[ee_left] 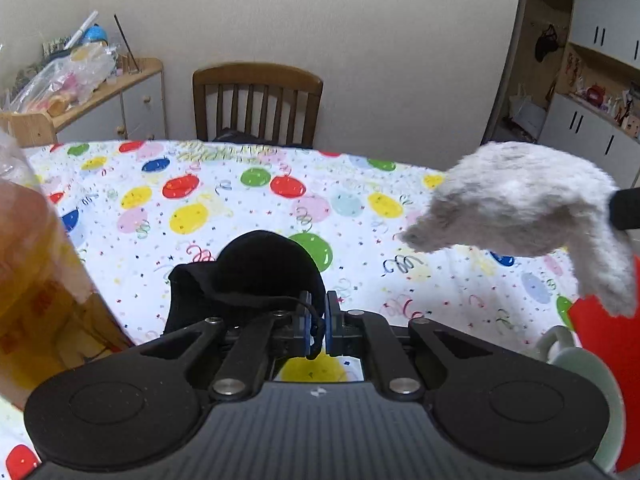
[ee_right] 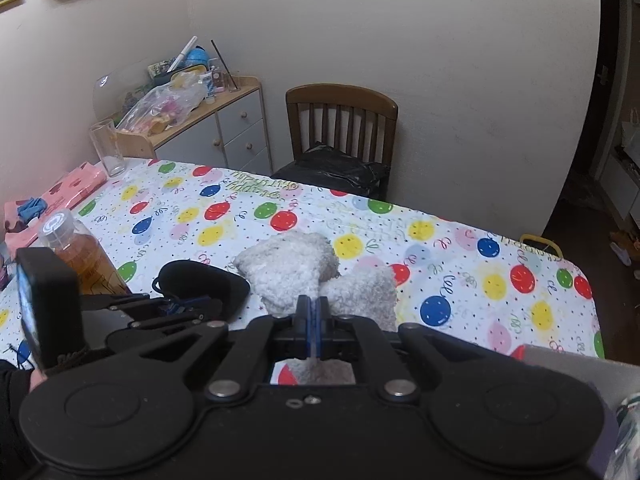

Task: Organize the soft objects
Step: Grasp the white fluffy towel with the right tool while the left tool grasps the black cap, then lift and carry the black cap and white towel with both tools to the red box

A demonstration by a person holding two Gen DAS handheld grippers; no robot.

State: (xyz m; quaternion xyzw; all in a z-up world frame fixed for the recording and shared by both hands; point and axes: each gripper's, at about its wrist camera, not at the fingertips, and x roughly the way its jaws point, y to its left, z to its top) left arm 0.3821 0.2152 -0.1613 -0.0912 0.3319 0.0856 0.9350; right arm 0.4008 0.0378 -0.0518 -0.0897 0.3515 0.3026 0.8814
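Both grippers (ee_left: pixel 318 322) (ee_right: pixel 314 320) raised, prob. level, clamping cloths.

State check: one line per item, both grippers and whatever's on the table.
left gripper: shut on the black cloth's cord
black cloth: pinched, lifted
right gripper: shut on the fluffy grey cloth
fluffy grey cloth: pinched, hanging off the table
bottle: upright, capped, amber liquid inside
glass: upright, empty
chair: at the table's far edge, black bag on its seat
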